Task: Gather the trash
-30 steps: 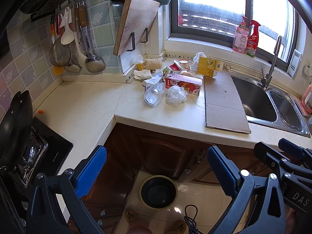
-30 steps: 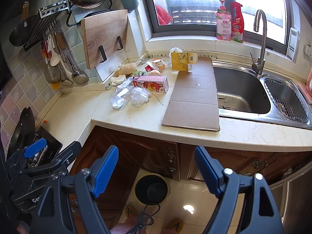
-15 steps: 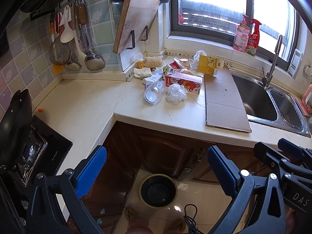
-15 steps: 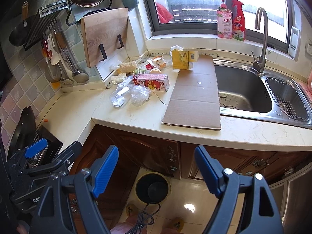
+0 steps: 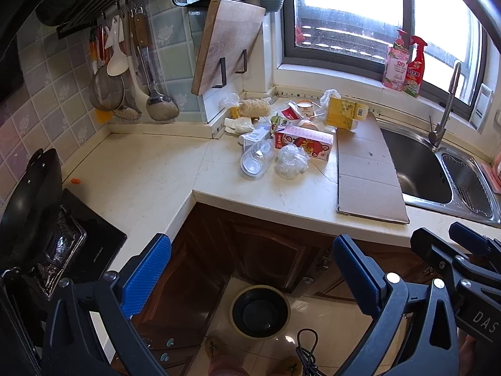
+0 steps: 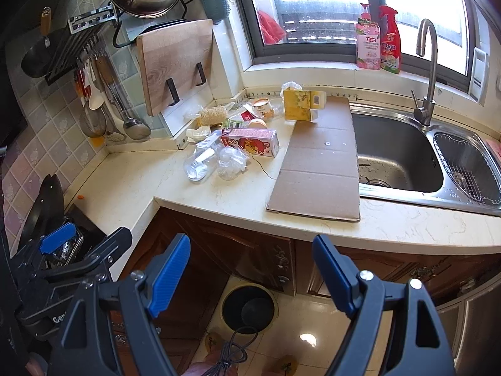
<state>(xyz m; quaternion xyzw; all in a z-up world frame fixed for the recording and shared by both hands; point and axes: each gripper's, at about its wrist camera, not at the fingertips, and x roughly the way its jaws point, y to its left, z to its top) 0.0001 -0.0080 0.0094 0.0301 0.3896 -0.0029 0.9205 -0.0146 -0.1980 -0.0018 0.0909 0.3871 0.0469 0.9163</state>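
This is a home kitchen. An L-shaped pale stone countertop (image 6: 131, 188) runs over dark wooden cabinets (image 6: 250, 250). At right, a stainless steel sink (image 6: 397, 153) with a tall faucet (image 6: 426, 72) sits below a window (image 6: 344, 9), where two cleaning bottles (image 6: 379, 40) stand on the sill. At upper left, ladles and strainers (image 5: 125, 78) hang from a rail against pastel wall tiles, beside a wooden cutting board (image 6: 175, 62) on a rack. A black pan (image 5: 28, 206) sits on a stove at the left edge.
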